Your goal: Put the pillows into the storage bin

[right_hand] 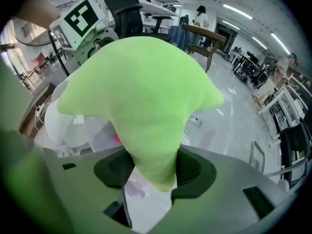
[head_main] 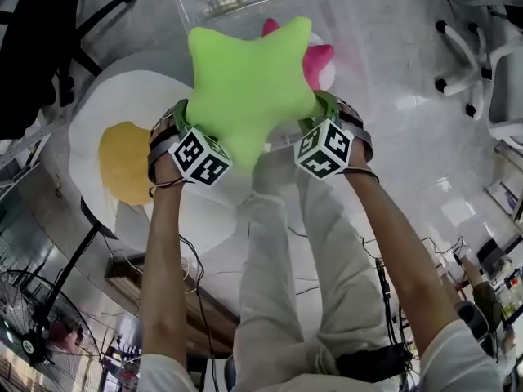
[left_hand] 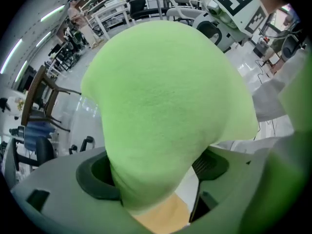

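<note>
A lime-green star pillow (head_main: 245,84) hangs in the air above the clear storage bin (head_main: 343,23). My left gripper (head_main: 181,127) is shut on the star's left arm (left_hand: 161,126), and my right gripper (head_main: 320,121) is shut on its right arm (right_hand: 151,126). Inside the bin lies a pink and white pillow (head_main: 321,60), mostly hidden behind the star. A large fried-egg pillow (head_main: 122,149), white with a yellow yolk, lies on the floor to the left, below my left gripper.
Office chairs stand at the top left (head_main: 49,23) and the top right (head_main: 482,64). A standing fan (head_main: 33,333) is at the bottom left. Cables (head_main: 196,260) trail on the glossy floor near the person's legs (head_main: 286,268).
</note>
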`<state>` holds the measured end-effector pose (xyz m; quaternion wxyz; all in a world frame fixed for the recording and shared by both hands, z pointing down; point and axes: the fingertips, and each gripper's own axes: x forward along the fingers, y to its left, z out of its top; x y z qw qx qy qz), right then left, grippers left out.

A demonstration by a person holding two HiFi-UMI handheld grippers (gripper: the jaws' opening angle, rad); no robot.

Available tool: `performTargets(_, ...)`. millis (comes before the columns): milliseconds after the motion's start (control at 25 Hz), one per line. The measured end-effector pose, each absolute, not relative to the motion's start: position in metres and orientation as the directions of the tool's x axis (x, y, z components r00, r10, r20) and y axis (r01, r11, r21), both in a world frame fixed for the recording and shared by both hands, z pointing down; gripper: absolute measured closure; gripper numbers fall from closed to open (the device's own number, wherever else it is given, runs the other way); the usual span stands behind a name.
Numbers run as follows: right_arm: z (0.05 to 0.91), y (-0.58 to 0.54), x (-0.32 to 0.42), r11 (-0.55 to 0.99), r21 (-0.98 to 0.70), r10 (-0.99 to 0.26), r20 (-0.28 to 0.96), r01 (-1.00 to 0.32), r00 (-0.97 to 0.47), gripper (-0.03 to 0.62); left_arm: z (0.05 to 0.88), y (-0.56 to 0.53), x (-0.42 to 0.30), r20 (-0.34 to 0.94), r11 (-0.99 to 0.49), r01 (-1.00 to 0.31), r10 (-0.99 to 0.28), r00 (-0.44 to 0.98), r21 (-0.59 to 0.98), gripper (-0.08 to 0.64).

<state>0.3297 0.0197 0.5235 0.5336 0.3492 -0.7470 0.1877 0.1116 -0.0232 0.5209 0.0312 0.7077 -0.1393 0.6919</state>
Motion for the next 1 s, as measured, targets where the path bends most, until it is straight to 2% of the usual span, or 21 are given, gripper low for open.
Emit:
performTargets(560,0.572,0.051,0.402,0.568,0.014,-0.246,0.957,-0.823,-0.154,0.333,0.566,-0.047,0.201,0.996,-0.997,-0.005,-0.082,-0.034,-0.083,0.097)
performTargets(760,0.592,0.064,0.413,0.548,-0.005,-0.217,0.965,-0.836,-0.148,0.326,0.588,-0.041,0.214,0.996,-0.999,0.025,-0.042,-0.078,-0.040,0.092)
performTargets(1000,0.615,0.073,0.424,0.564,-0.028,-0.170,0.974,-0.825,-0.149,0.310,0.609,-0.028,0.220,0.992,-1.000,-0.006,0.014,-0.126,0.013,0.078)
